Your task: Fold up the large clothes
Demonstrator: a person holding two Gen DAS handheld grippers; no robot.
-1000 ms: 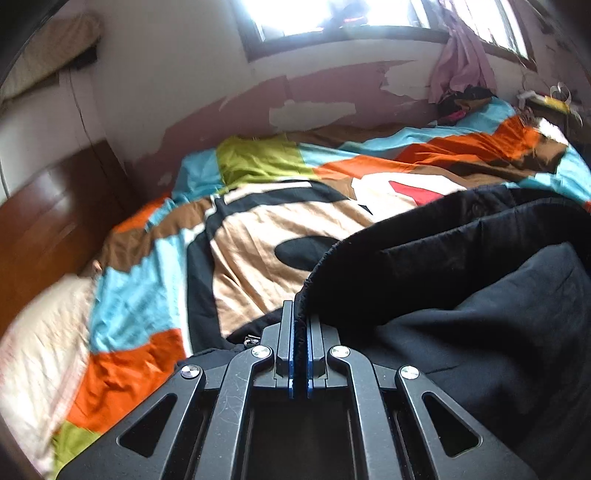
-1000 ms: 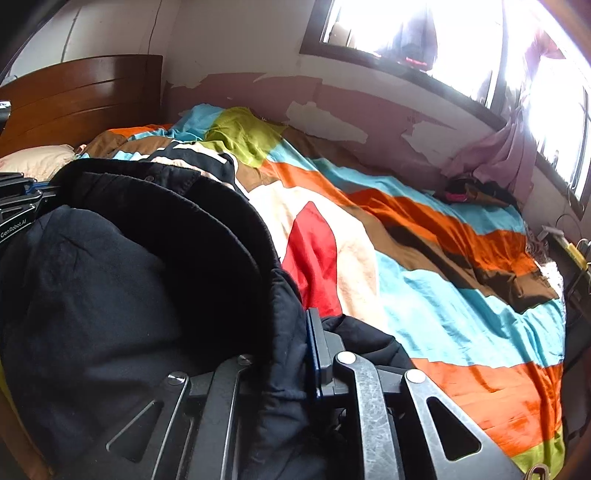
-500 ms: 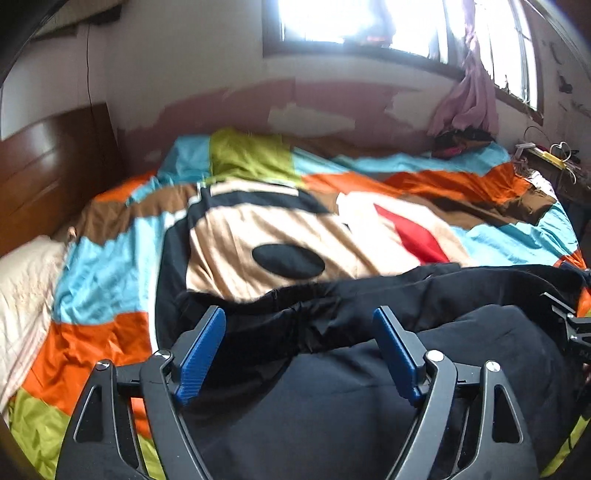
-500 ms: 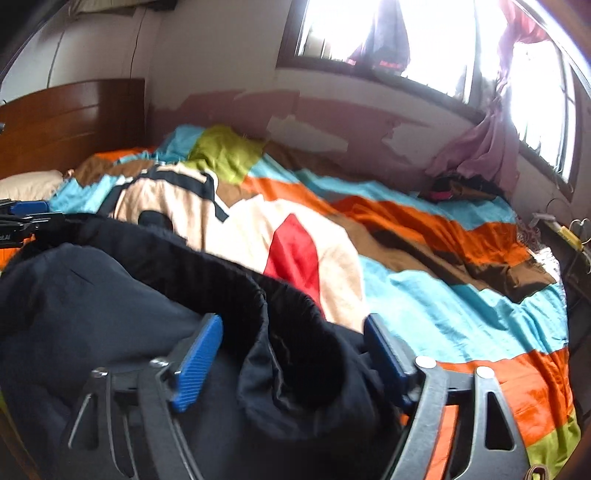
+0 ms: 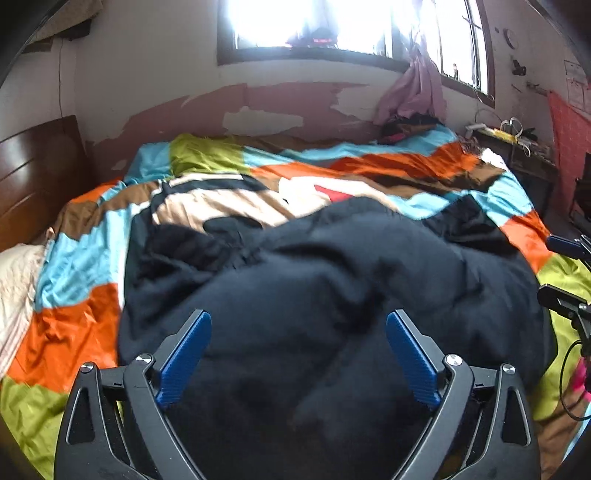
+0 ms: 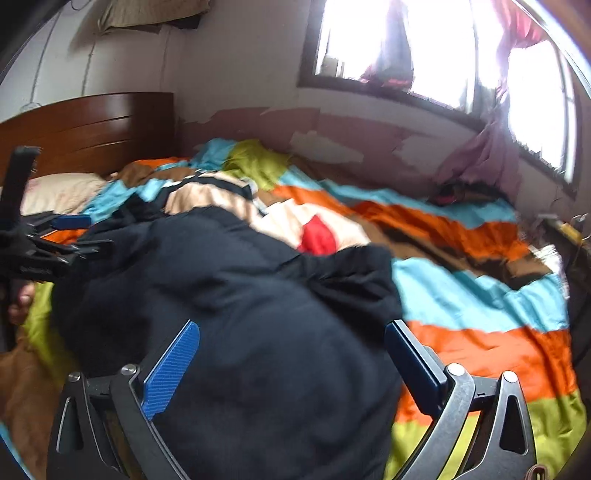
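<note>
Right now the large black padded garment (image 5: 332,280) lies heaped on the bed, on top of a quilt patterned in blocks of orange, sky blue, lime green, brown and cream (image 5: 406,166). Its bulk sits toward the near edge of the bed, with a darker fold or sleeve reaching out to the far left side (image 5: 184,243); motion blur hides the seams and any fastenings. In the right wrist view the same garment (image 6: 258,332) fills the lower middle, with one rumpled end lying beside a red patch of the quilt (image 6: 317,236).

The left gripper (image 5: 297,350) hovers just above the garment with its blue-padded jaws spread wide apart, nothing between them. The right gripper (image 6: 291,365) is likewise over the cloth, jaws wide apart and holding nothing.

At the head of the bed stands a dark brown wooden headboard (image 6: 92,125), with a pale cream pillow (image 6: 62,192) below it. Behind the bed runs a wall of peeling pink paint (image 5: 258,107), and above it a bright window (image 5: 314,26) with a pink curtain bunched at its right side (image 5: 413,88).
</note>
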